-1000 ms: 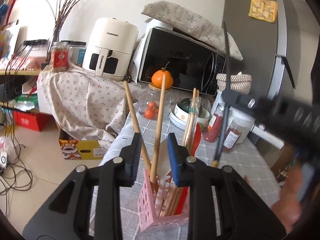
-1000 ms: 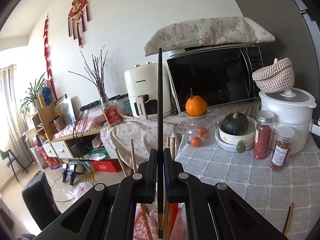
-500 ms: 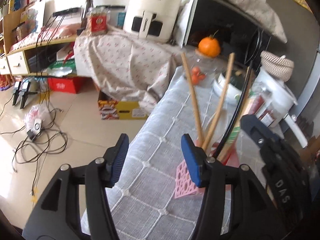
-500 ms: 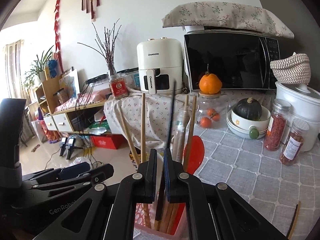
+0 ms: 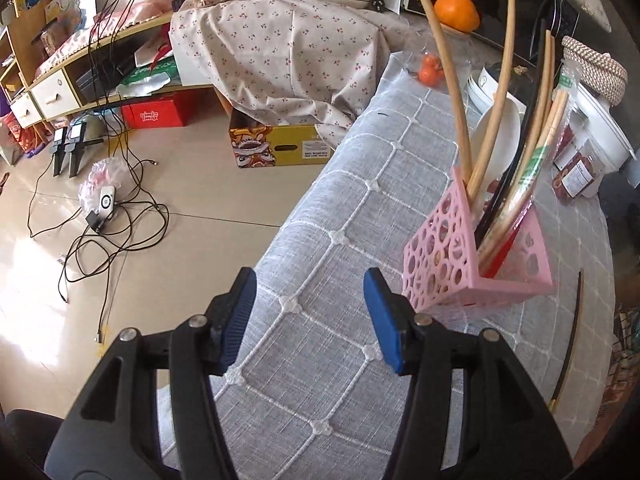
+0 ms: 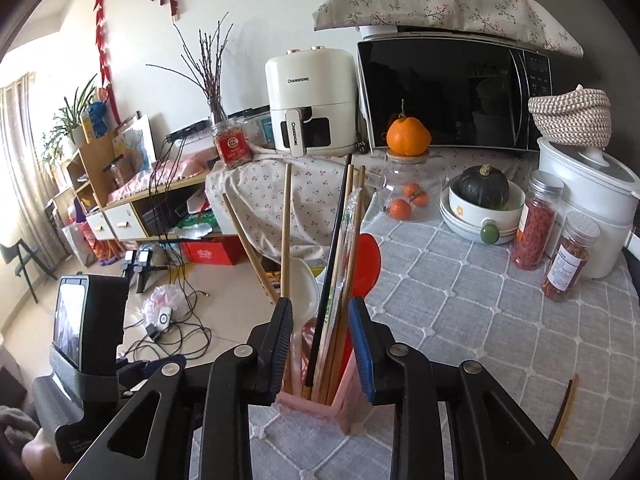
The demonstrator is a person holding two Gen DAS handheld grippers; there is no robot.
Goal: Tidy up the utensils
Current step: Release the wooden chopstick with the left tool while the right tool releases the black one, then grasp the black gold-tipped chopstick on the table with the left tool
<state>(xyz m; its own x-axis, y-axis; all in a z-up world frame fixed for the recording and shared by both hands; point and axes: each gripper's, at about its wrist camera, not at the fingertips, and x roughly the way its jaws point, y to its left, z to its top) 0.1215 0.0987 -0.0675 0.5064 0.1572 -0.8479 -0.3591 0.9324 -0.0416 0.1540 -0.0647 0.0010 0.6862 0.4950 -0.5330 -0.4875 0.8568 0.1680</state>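
Observation:
A pink perforated holder [image 5: 476, 258] stands on the grey quilted tablecloth [image 5: 344, 216]. It holds wooden chopsticks [image 5: 448, 68], a black chopstick [image 6: 334, 248], a wrapped pair, a white spoon [image 6: 302, 284] and a red spoon [image 6: 366, 264]. My left gripper [image 5: 308, 316] is open and empty, left of the holder. My right gripper [image 6: 322, 344] is open just above the holder [image 6: 344, 400], its jaws on either side of the black chopstick, apart from it. A loose dark chopstick [image 5: 570, 344] lies on the cloth at the right; it also shows in the right wrist view [image 6: 564, 410].
At the back of the table stand a glass jar of small oranges [image 6: 408, 192], stacked bowls with a dark squash [image 6: 482, 204], two spice jars [image 6: 536, 228], a white rice cooker [image 6: 588, 200]. A microwave [image 6: 448, 92] and air fryer [image 6: 310, 100] stand behind. The table's left edge [image 5: 288, 216] drops to a cable-strewn floor.
My right gripper lowered the black chopstick into the holder and opened, letting it go. My left gripper opened wider and drew back to the left of the holder.

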